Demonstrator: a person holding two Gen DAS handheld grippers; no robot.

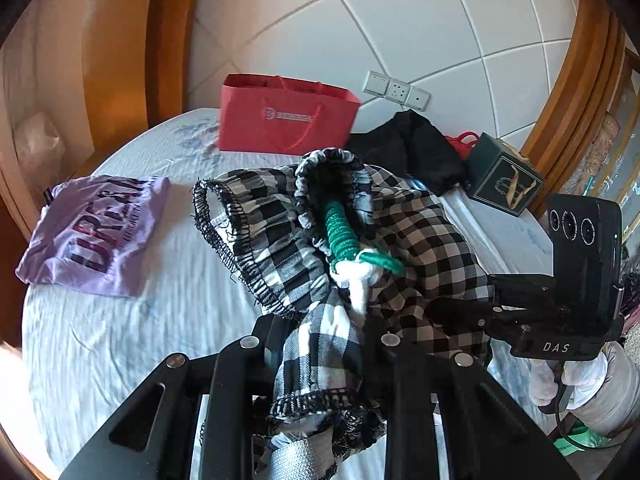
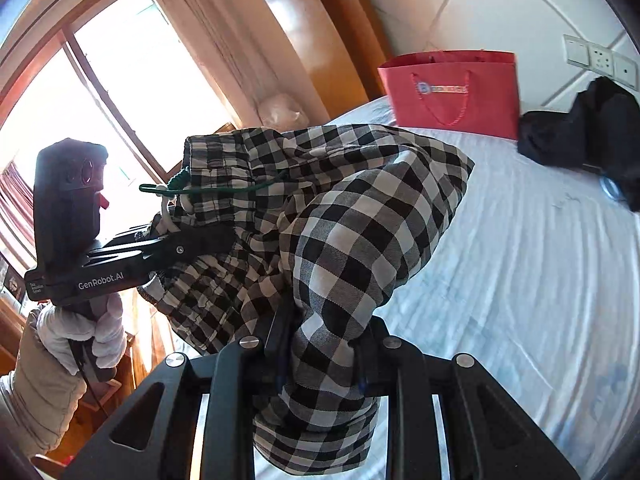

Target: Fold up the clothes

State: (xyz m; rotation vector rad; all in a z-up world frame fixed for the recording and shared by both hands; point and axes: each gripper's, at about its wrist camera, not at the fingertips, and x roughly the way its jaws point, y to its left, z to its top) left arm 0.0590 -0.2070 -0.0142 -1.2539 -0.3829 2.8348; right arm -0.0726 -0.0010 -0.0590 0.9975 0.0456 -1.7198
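- 2 grippers pinch 1 garment: the left gripper (image 1: 320, 344) is clamped on a fold of the black-and-white checked shorts (image 1: 360, 248), and the right gripper (image 2: 324, 344) is clamped on another bunch of the same cloth; the fabric hangs in the air between them, above the bed (image 1: 120, 320)
- In the left wrist view the elastic waistband gapes open toward the camera; a green cord (image 1: 340, 232) with a white knotted end hangs out of it, just ahead of the left gripper
- The bunched checked cloth fills the middle of both views and hides the sheet straight ahead of each gripper
- A folded lilac T-shirt (image 1: 92, 236) with dark lettering lies flat on the bed, well apart from the shorts
- A red paper bag (image 1: 286, 114) stands upright at the far edge of the bed against the white tiled wall (image 1: 440, 20); a black garment (image 1: 412, 148) is heaped beside it, and a dark green box (image 1: 502, 174) sits just beside that heap
- A white-gloved hand (image 2: 80, 332) grips the left gripper's handle in the right wrist view, with a bright window (image 2: 100, 80) behind it
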